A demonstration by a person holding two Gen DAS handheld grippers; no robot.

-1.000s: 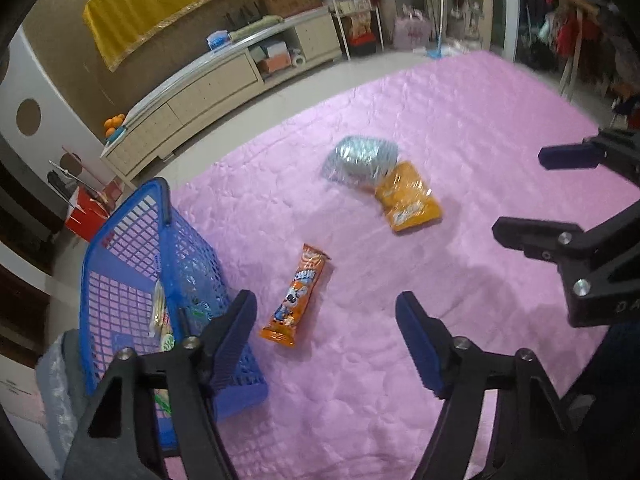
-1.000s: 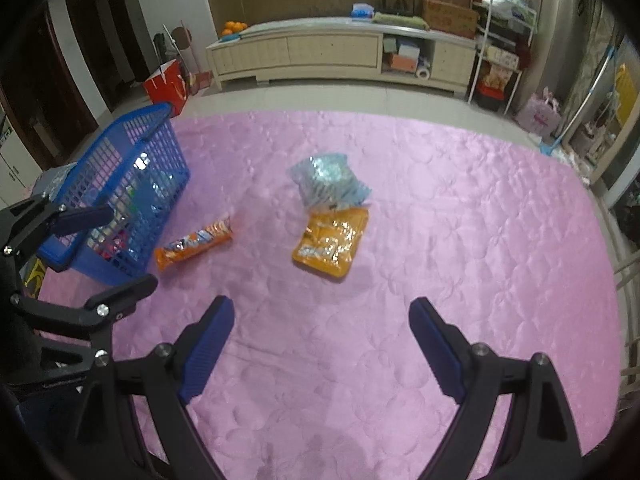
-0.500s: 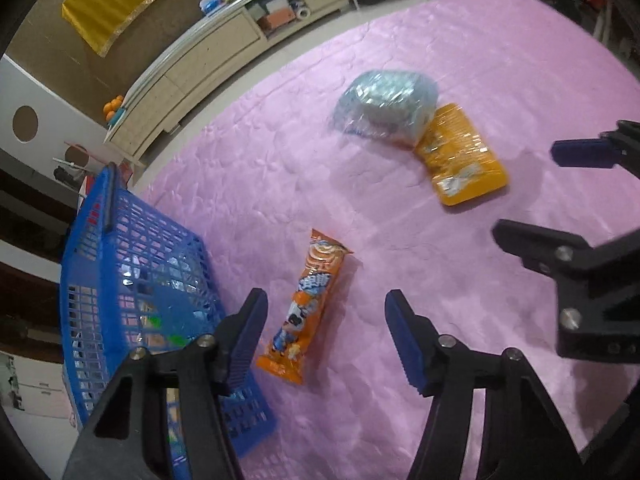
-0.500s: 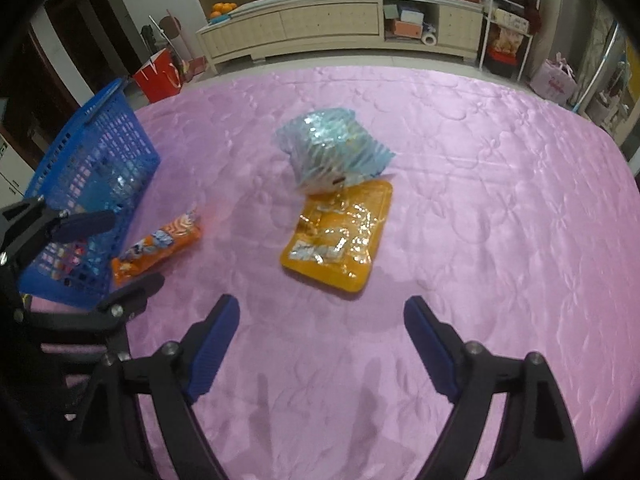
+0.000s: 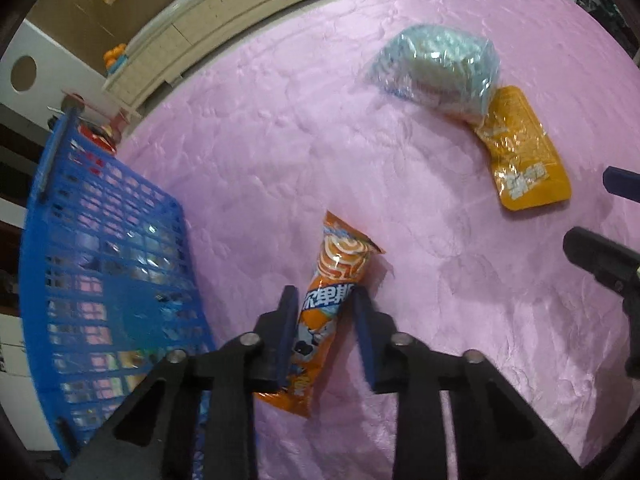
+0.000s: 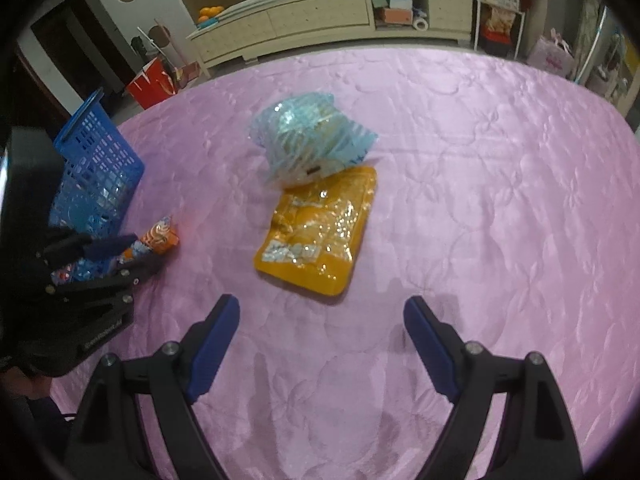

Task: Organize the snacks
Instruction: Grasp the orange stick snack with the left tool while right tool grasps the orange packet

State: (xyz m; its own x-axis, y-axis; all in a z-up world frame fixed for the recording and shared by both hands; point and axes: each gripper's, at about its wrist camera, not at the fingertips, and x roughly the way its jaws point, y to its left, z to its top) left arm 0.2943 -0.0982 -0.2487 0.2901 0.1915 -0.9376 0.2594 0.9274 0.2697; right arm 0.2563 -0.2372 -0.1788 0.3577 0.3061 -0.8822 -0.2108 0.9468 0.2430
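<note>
Since a second ago we have dropped both grippers toward the pink quilt [image 6: 480, 184], and our left gripper [image 5: 325, 320] has just been closing its jaws — they now pinch the long orange snack pack [image 5: 332, 280] near its middle, the pack lying on the quilt just beside the blue basket [image 5: 100, 264]. Our right gripper [image 6: 322, 332] hangs with its jaws spread wide and nothing between them, just short of the flat yellow packet [image 6: 320, 232]. Against that packet's far end leans the clear bluish bag [image 6: 312, 140] — touching it.
</note>
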